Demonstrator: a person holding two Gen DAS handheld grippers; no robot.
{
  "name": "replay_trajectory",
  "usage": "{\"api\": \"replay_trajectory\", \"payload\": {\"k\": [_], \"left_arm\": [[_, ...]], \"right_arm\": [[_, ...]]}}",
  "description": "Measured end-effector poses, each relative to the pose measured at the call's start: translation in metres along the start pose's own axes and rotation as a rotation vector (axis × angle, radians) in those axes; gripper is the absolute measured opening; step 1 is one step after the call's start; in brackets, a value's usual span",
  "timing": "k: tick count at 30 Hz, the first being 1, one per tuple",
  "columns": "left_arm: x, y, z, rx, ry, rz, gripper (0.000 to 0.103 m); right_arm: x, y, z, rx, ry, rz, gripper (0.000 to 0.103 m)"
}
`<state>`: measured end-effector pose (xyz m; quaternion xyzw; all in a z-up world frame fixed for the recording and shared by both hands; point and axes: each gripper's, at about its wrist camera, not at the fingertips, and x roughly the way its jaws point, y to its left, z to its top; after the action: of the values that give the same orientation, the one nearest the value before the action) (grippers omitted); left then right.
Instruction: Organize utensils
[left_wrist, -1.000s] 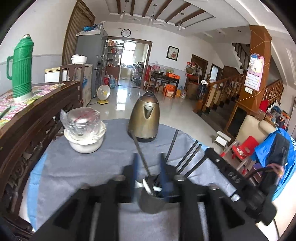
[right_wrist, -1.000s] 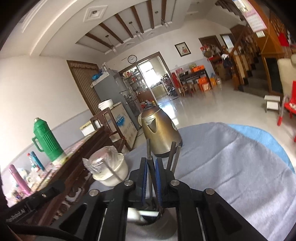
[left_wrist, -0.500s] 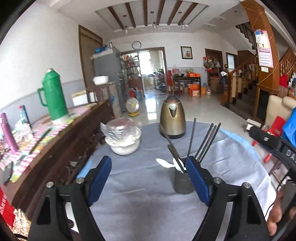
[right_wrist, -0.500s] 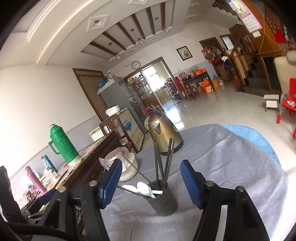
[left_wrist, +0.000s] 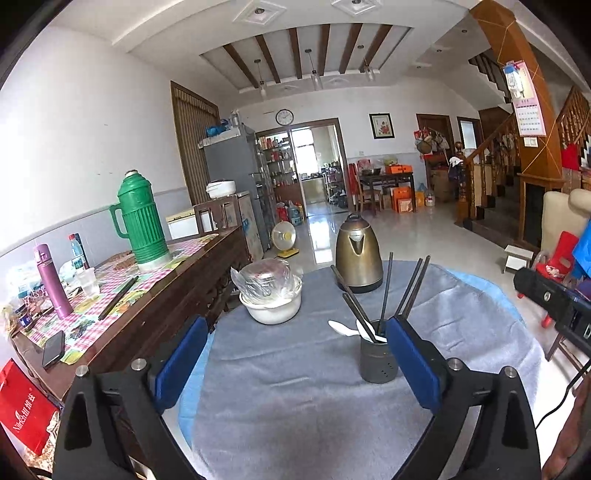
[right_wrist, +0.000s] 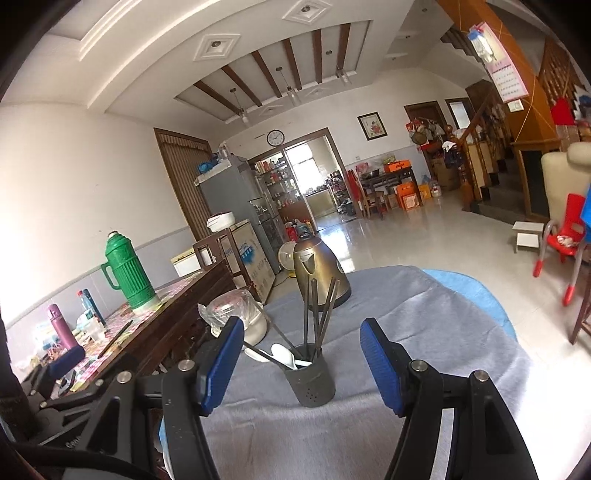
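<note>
A dark grey utensil holder (left_wrist: 378, 360) stands upright on the grey cloth of the round table (left_wrist: 295, 398). It holds several dark chopsticks (left_wrist: 386, 291) and white spoons (left_wrist: 341, 328). The holder also shows in the right wrist view (right_wrist: 312, 376) with the chopsticks (right_wrist: 314, 314) and spoons (right_wrist: 282, 356) in it. My left gripper (left_wrist: 295, 362) is open and empty, pulled back, with its right pad beside the holder. My right gripper (right_wrist: 299, 363) is open and empty, the holder seen between its pads but farther off.
A brass kettle (left_wrist: 358, 256) stands at the table's far side. A white bowl under plastic wrap (left_wrist: 269, 295) stands at the far left. A dark wooden sideboard (left_wrist: 155, 295) with a green thermos (left_wrist: 140, 221) runs along the left. The right gripper's body (left_wrist: 554, 299) shows at the right edge.
Both grippers were shut over the holder and its chopsticks a second ago. They have opened wide and drawn back and up from the holder, which stays upright on the cloth.
</note>
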<state>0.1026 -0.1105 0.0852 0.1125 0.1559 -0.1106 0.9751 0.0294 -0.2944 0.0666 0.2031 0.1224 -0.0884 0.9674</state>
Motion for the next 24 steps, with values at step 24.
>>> {"api": "replay_trajectory", "payload": {"k": [24], "left_arm": [[-0.067,0.030,-0.041,-0.025,0.106,0.049,0.100]], "right_arm": [[-0.074,0.014,-0.065,0.007,0.180,-0.038,0.069]]}}
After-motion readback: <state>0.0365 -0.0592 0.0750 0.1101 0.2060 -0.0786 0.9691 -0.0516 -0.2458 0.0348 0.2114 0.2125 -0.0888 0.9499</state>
